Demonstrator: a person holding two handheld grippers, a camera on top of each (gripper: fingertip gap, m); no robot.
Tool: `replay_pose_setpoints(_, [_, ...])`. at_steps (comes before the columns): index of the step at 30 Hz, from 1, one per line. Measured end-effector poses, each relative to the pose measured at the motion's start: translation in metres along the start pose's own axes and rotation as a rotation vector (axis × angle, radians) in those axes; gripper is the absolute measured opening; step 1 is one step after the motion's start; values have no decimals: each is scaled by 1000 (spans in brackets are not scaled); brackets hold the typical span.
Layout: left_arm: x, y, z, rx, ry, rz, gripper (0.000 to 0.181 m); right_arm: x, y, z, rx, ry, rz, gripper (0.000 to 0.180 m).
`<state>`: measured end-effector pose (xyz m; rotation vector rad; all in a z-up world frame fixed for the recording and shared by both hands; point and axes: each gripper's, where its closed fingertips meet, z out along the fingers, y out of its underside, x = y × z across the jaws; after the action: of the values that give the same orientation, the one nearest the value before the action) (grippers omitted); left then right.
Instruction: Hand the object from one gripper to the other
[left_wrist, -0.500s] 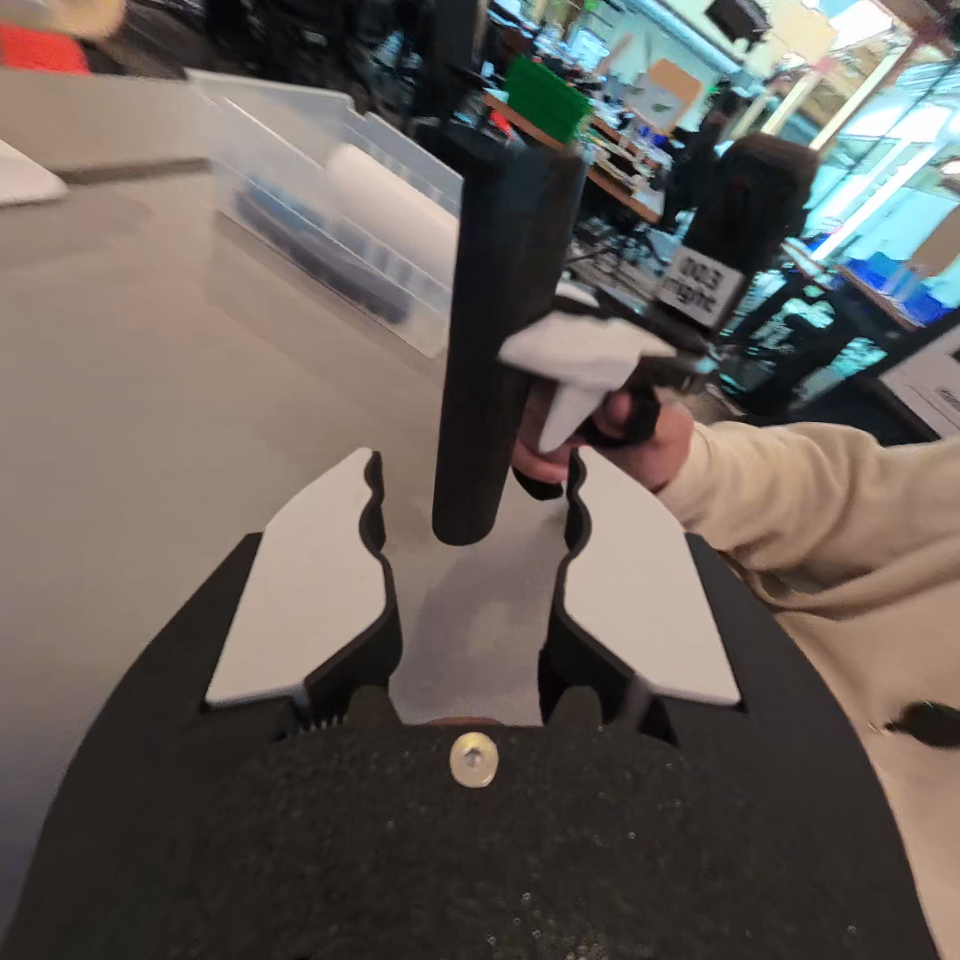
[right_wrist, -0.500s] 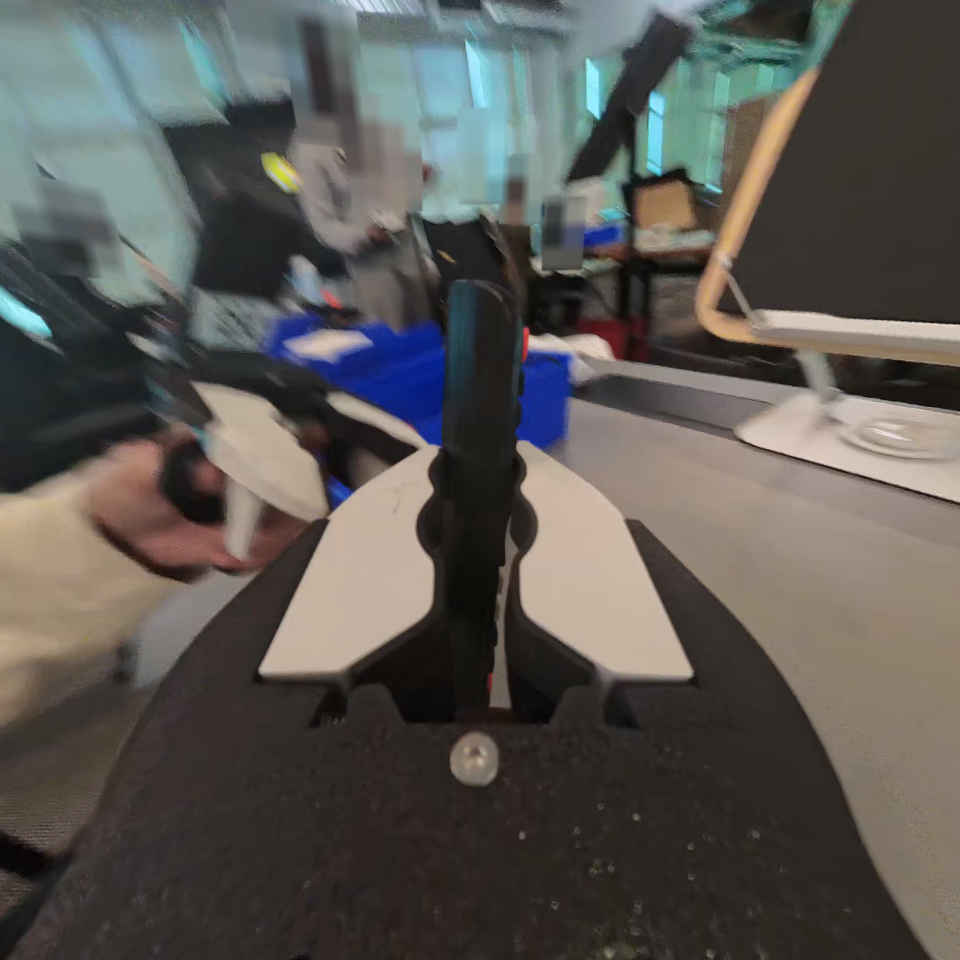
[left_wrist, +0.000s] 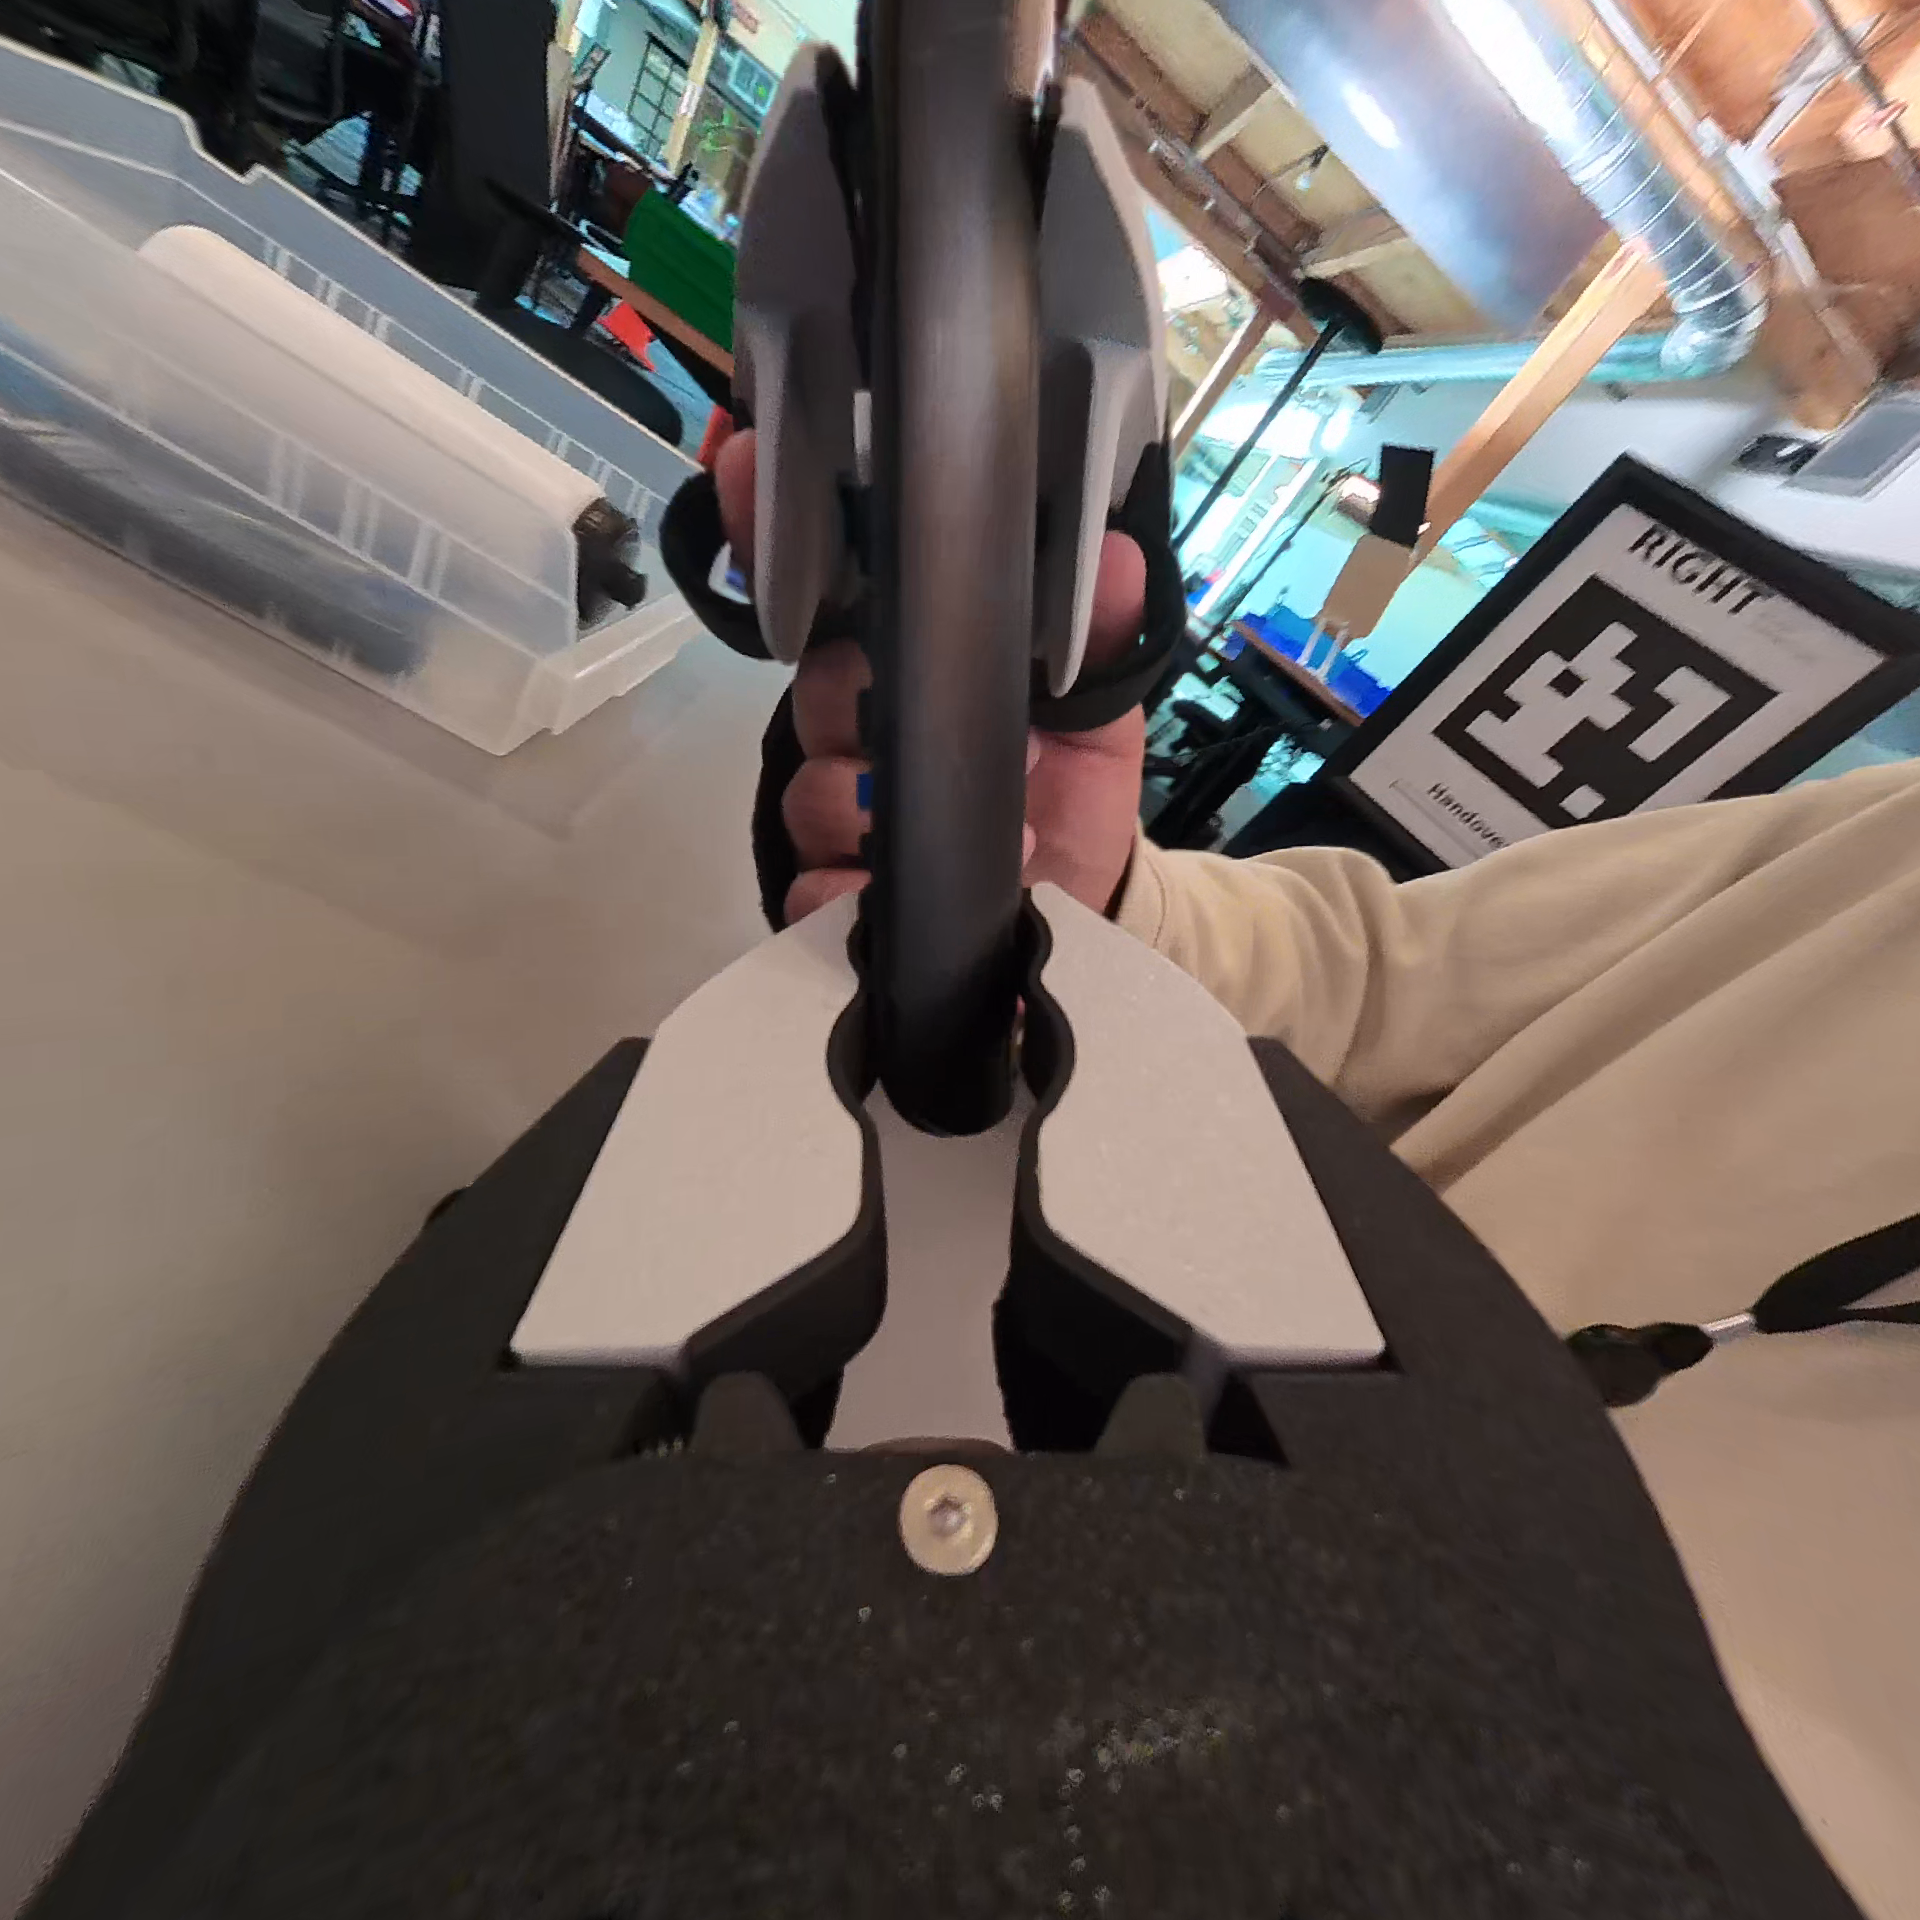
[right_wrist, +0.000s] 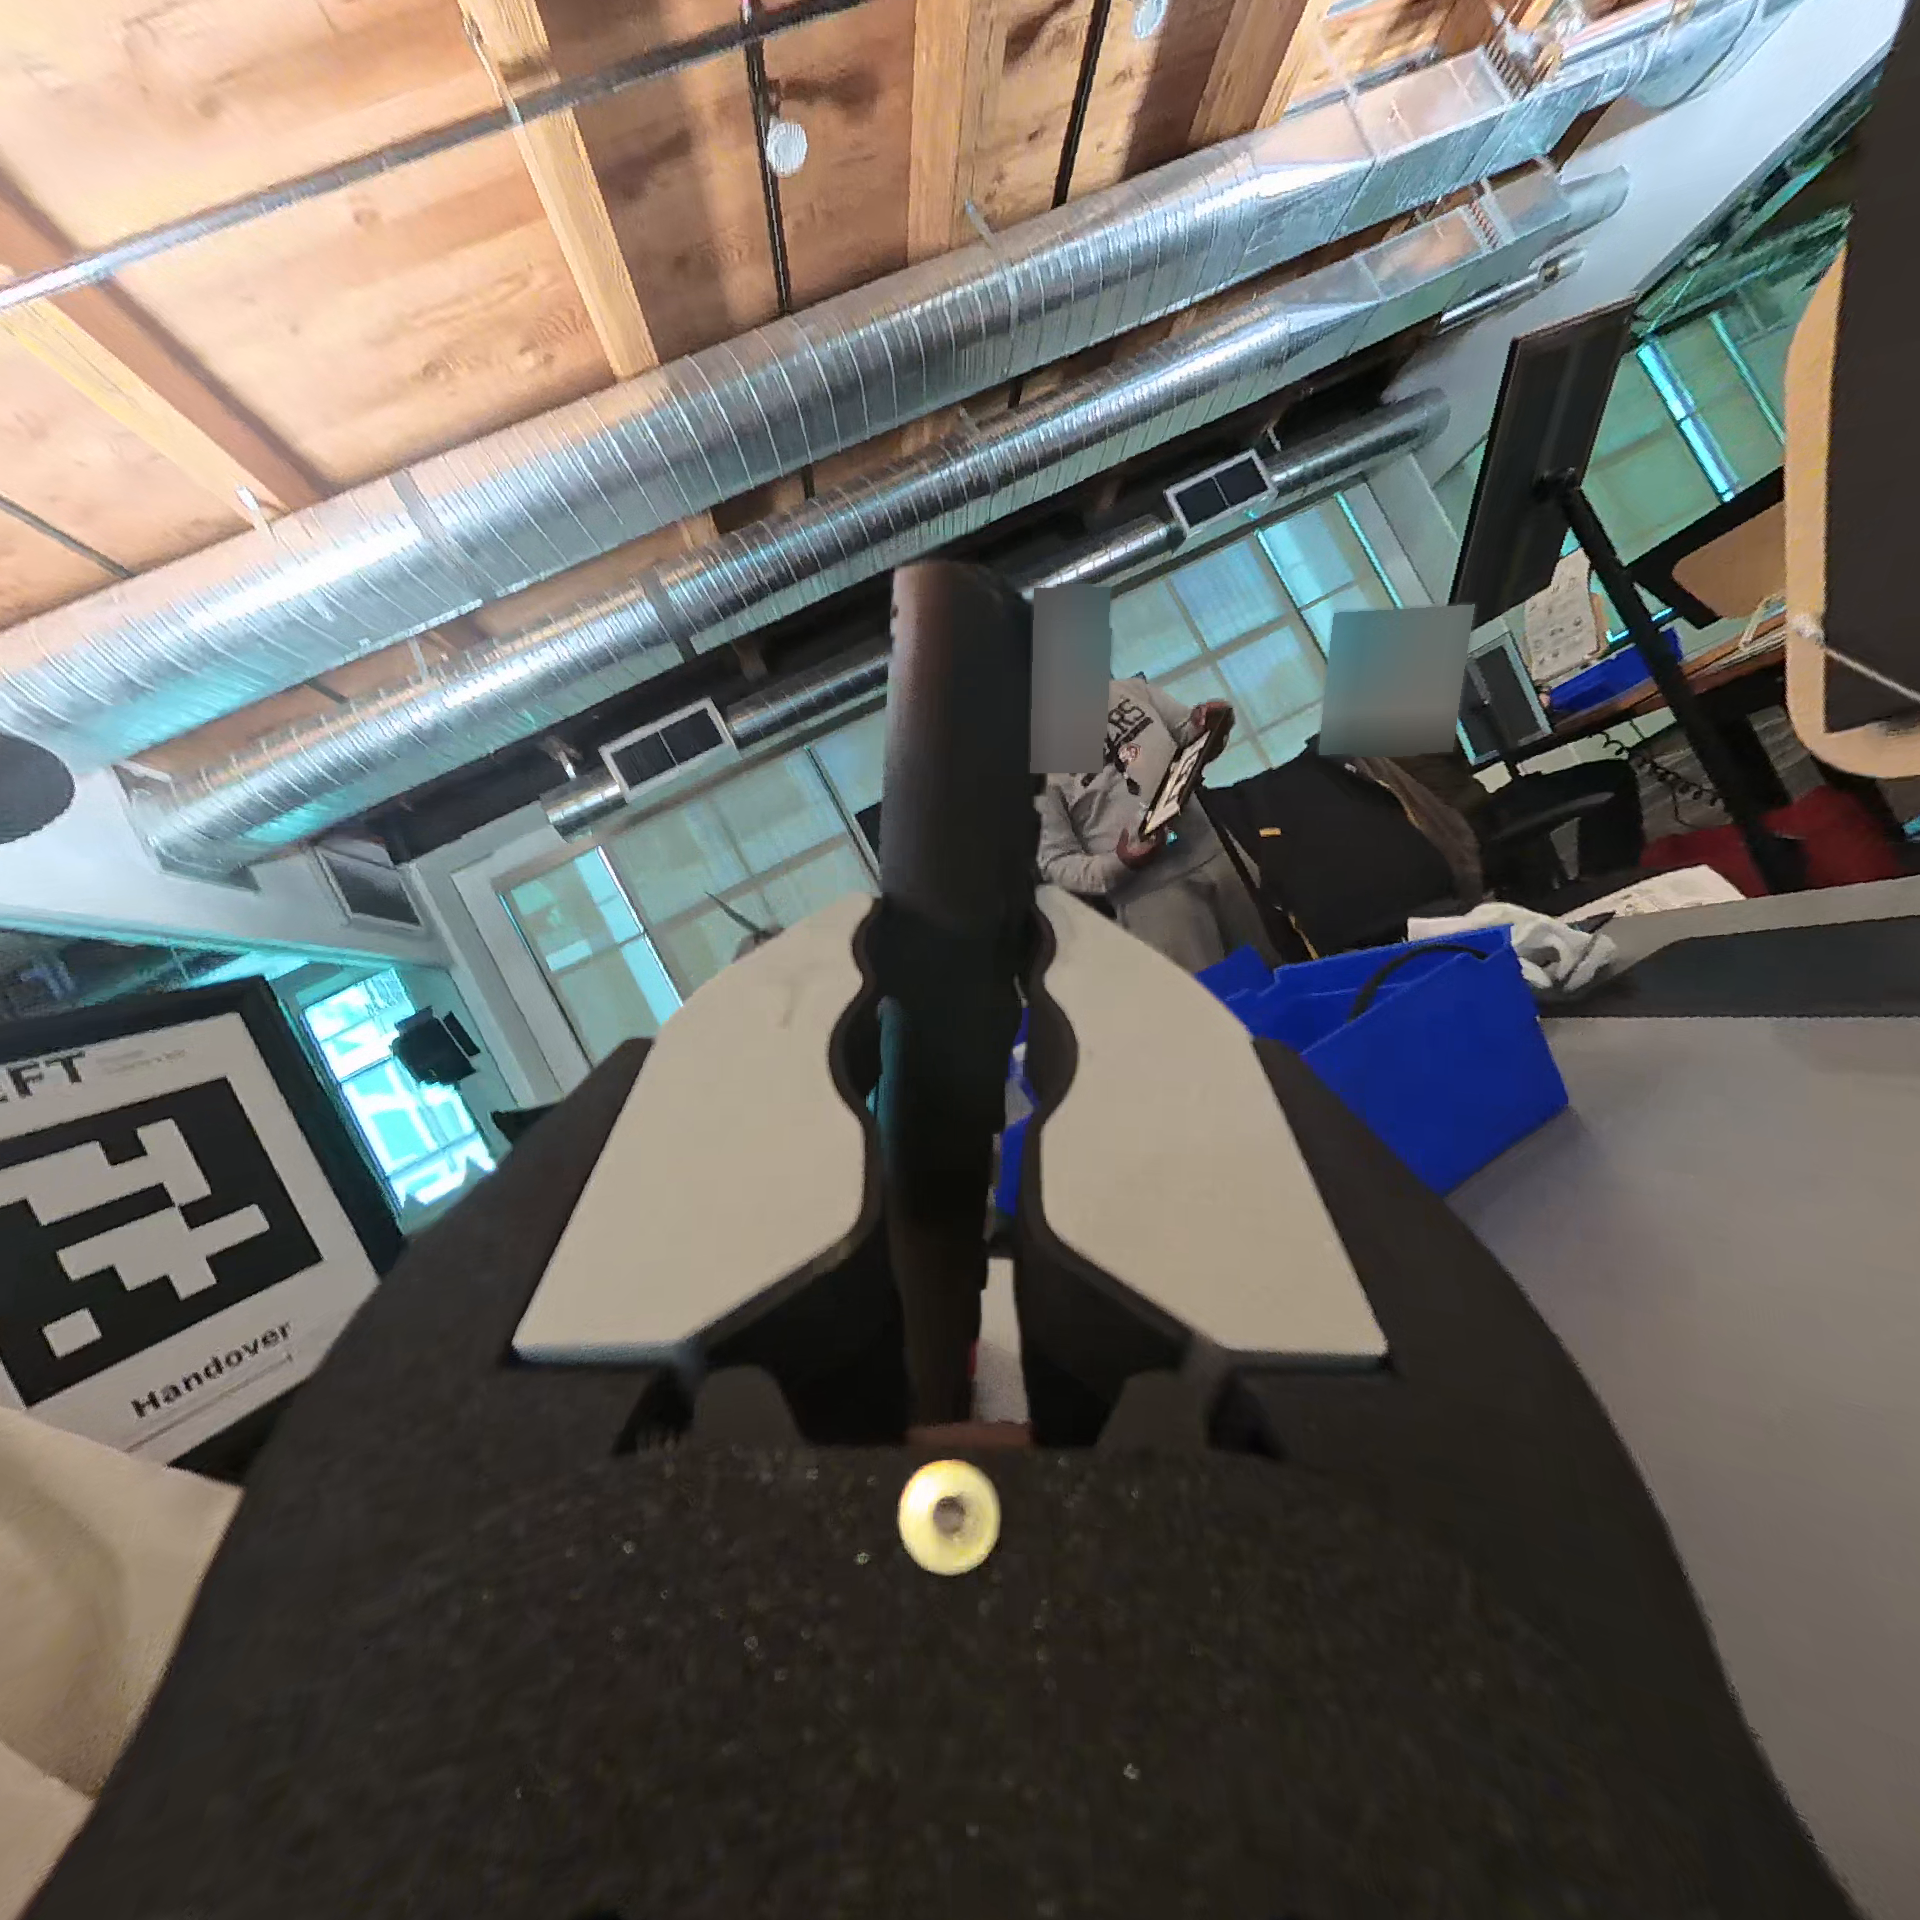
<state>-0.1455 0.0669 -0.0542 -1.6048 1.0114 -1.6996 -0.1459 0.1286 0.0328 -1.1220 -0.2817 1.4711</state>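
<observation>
Both views are bright with even daylight from large windows (right_wrist: 717, 862) at the back, which cast a teal tint there. The pale surface (left_wrist: 260, 987) shows soft glare and only faint shadows. The dark cylinder (left_wrist: 951, 520) is smeared by motion blur in the left wrist view. Wide-angle distortion bends the ducts (right_wrist: 727, 499) and edges; the near black tong bodies look grainy and soft.
</observation>
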Motion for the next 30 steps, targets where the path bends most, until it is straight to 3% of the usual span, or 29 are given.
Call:
replay_pose_setpoints(3, [-4,0,-7,-30,-69,55,23,1,3,-1,-91,-10,-32,25])
replay_pose_setpoints(7, [-30,5,-28,-123,-275,153,23,17,-7,-13,-254,78,-223,51])
replay_pose_setpoints(12, [-76,32,-66,-414,-644,364,22,25,-12,-49,-731,150,-592,58])
replay_pose_setpoints(15, [-81,38,-66,-513,-711,452,22,24,-2,-72,-959,176,-771,57])
replay_pose_setpoints(18, [-87,41,-65,-643,-818,619,22,18,14,-72,-1038,173,-867,49])
replay_pose_setpoints(22, [-91,46,-63,-810,-953,853,23,23,51,-79,-1218,145,-885,59])
replay_pose_setpoints(26, [-90,50,-59,-863,-976,938,23,51,76,-97,-1405,196,-1020,66])
replay_pose_setpoints(28, [-90,49,-58,-868,-982,962,23,65,82,-102,-1463,217,-1118,59])
replay_pose_setpoints(30, [-88,47,-56,-852,-974,959,23,78,86,-109,-1531,210,-1251,29])
